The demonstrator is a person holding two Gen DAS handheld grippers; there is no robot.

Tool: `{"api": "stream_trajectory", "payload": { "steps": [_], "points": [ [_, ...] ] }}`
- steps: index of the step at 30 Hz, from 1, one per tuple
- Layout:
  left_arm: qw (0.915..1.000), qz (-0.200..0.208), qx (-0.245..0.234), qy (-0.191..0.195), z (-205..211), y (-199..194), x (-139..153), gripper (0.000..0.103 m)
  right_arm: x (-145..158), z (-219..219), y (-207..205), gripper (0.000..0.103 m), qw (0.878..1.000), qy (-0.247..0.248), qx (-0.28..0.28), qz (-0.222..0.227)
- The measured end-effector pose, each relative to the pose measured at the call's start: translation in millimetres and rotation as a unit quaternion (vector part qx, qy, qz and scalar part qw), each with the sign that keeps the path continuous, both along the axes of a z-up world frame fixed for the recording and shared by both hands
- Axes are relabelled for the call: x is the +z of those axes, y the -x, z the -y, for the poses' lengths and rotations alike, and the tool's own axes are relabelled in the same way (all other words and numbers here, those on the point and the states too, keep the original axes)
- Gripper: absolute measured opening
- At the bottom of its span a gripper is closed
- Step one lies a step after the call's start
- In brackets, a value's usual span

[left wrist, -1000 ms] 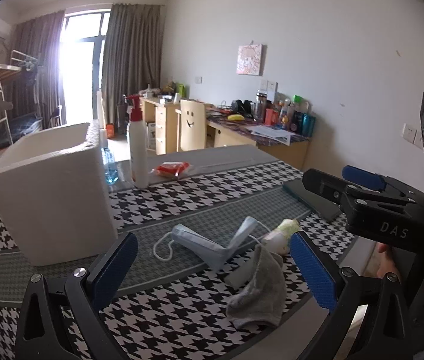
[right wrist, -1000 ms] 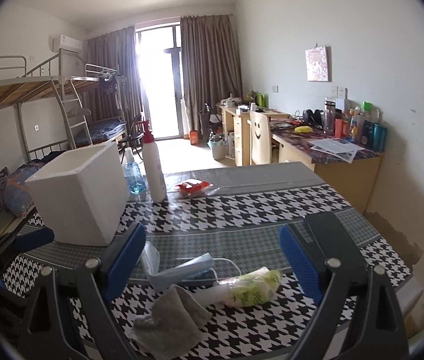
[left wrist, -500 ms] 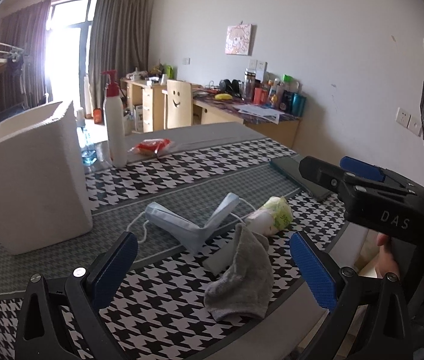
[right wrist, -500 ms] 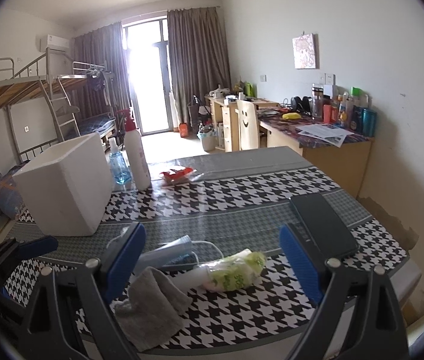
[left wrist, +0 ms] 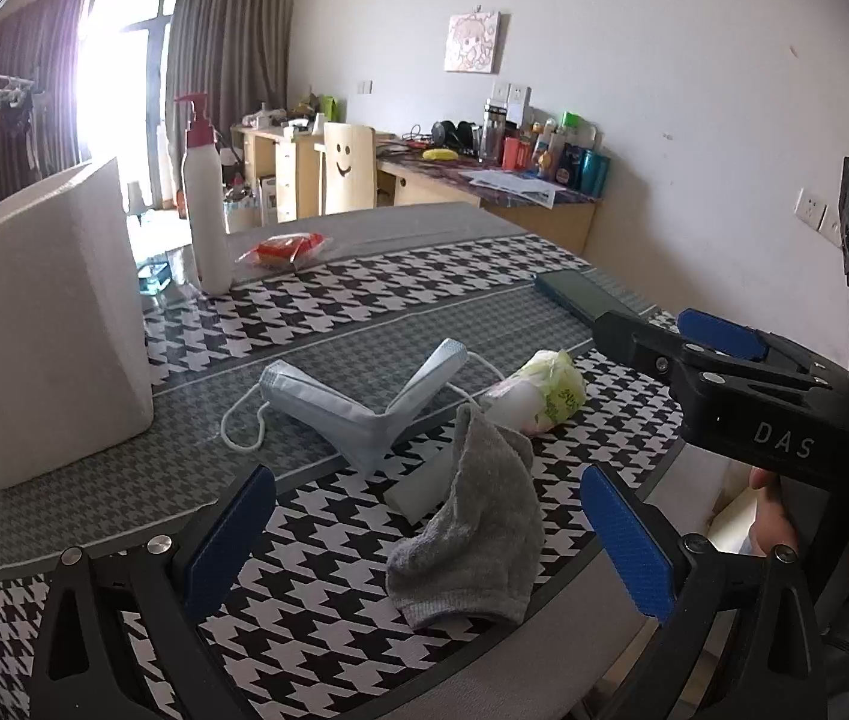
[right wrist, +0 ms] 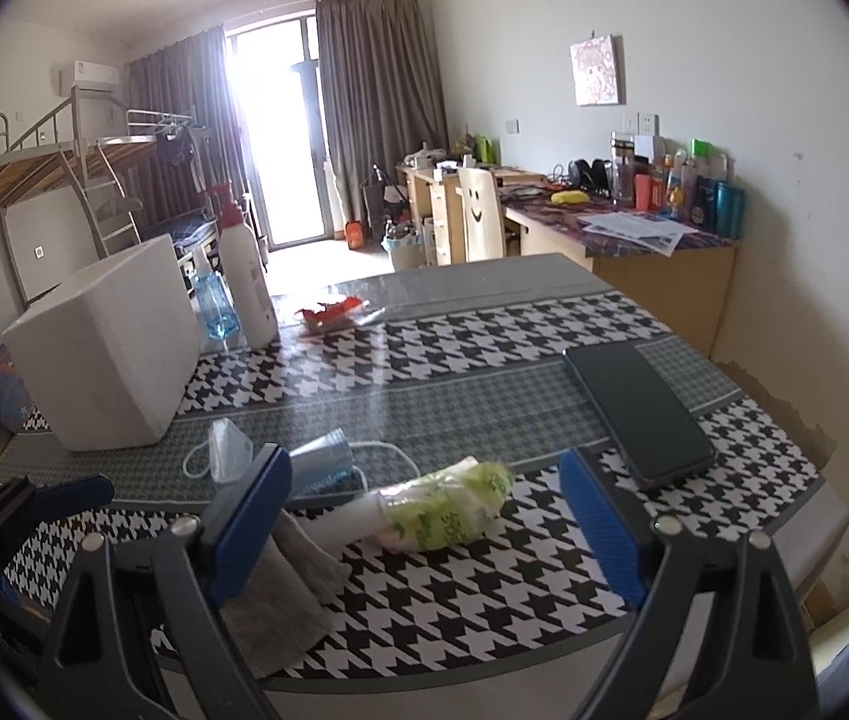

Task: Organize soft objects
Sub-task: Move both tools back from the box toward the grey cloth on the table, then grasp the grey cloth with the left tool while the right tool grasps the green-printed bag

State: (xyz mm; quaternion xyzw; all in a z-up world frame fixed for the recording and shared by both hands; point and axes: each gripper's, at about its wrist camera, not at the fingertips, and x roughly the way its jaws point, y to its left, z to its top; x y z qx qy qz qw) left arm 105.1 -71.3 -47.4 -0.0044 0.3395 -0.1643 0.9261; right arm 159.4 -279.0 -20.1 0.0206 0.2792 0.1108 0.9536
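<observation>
- The white foam box (left wrist: pixel 46 324) stands on the houndstooth table (right wrist: pixel 484 348), the biggest thing here and my guess for where the soft things go.
- The dark phone (right wrist: pixel 637 408) lies far off to the right of the box, near the table's edge.
- The blue face mask (left wrist: pixel 358 402) sits bent in a V just right of the box.
- The grey sock (left wrist: pixel 472 528) lies right of the box and nearer the table's front edge, its long axis running away from the left gripper (left wrist: pixel 424 540), which hangs wide open and empty straight before it (clearly the nearer hand).
- The green tissue pack (right wrist: pixel 448 510) lies crosswise between the fingers of the right gripper (right wrist: pixel 424 522), also wide open, holding nothing.
</observation>
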Motion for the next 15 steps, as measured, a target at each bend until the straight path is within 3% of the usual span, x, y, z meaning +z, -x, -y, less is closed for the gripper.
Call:
{"api": "stream_trajectory", "payload": {
  "steps": [15],
  "points": [
    [0.9989, -0.041, -0.008, -0.022, 16, -18, -26, 0.1, -26, 12, -15, 0.093, 0.999, 0.005, -0.012, -0.041]
  ]
}}
